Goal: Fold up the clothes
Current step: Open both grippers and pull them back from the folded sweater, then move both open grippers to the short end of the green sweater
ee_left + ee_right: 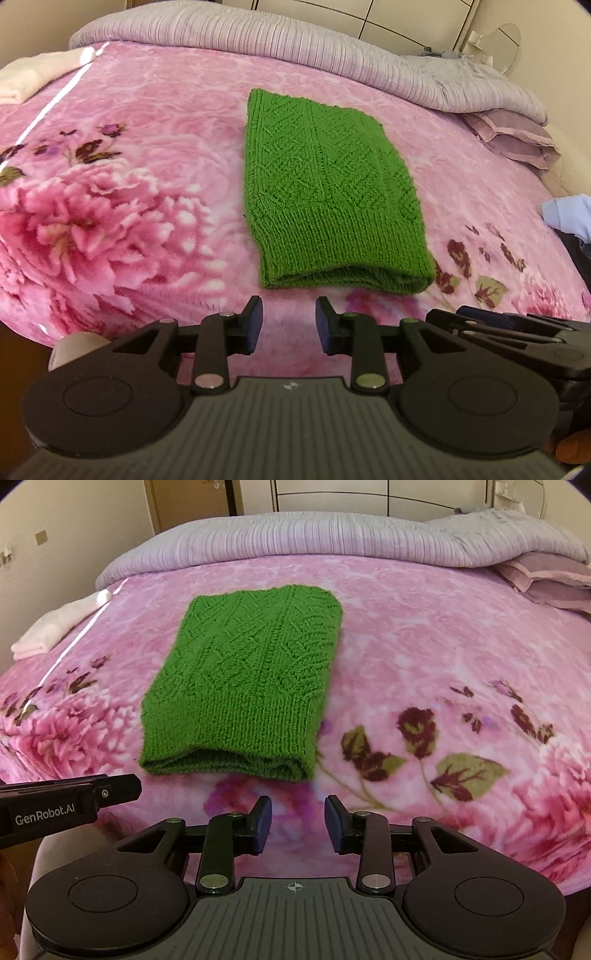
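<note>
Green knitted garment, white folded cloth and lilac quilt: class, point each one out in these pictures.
Green knitted garment [243, 686]: right wrist view, middle of its top layer.
White folded cloth [55, 627]: right wrist view, centre of its upper face.
Lilac quilt [258, 33]: left wrist view, ribbed top surface.

Both grippers are matte black; the left gripper [289, 325] and right gripper [298, 821] each carry two dark blue-padded fingers on black linkage bars with round silver pivot pins; two round black discs flank a grey ribbed plate with a small crosshair mark; white "GenRobot.AI" lettering marks the left gripper's side.
</note>
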Demonstrator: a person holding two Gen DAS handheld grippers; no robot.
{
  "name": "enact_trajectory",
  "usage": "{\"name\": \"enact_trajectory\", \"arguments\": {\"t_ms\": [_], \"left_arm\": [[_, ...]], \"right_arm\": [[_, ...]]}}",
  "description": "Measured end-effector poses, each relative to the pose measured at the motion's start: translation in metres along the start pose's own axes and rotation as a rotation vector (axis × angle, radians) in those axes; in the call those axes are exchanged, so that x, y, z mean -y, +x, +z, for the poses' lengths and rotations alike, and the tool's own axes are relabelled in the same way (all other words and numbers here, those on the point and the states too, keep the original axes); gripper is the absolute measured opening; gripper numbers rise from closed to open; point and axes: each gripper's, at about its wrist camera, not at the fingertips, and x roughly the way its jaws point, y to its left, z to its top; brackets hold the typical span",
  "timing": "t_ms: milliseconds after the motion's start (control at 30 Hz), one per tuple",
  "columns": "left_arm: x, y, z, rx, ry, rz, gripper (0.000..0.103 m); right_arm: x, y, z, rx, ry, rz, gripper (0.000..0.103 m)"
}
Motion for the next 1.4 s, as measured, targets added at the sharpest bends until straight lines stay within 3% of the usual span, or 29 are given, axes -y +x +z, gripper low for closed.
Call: {"name": "enact_trajectory", "arguments": {"t_ms": [567, 1033, 1200, 1300, 1400], "left_arm": [[0.013, -0.049, -0.017, 0.062, 0.063, 0.024, 0.029], [0.005, -0.036, -0.013, 0.028, 0.058, 0.020, 0.030], [-0.019, -0.024, 0.011, 0.069, 0.026, -0.046, 0.028], [-0.034, -0.004, 0.043, 0.099, 0.030, -0.068, 0.028], [-0.045, 0.022, 0.083, 0.132, 0.043, -0.082, 0.021]], "right_arm": [[-0.017, -0.051, -0.016, 0.070, 0.008, 0.029, 0.040], [-0.015, -0.036, -0.010, 0.061, 0.068, 0.077, 0.041], [0.010, -0.030, 0.002, 0.141, 0.134, 0.093, 0.041], [0.042, -0.015, 0.024, 0.182, 0.198, 0.080, 0.041], [0.065, 0.009, 0.053, 0.186, 0.213, 0.051, 0.041]]}}
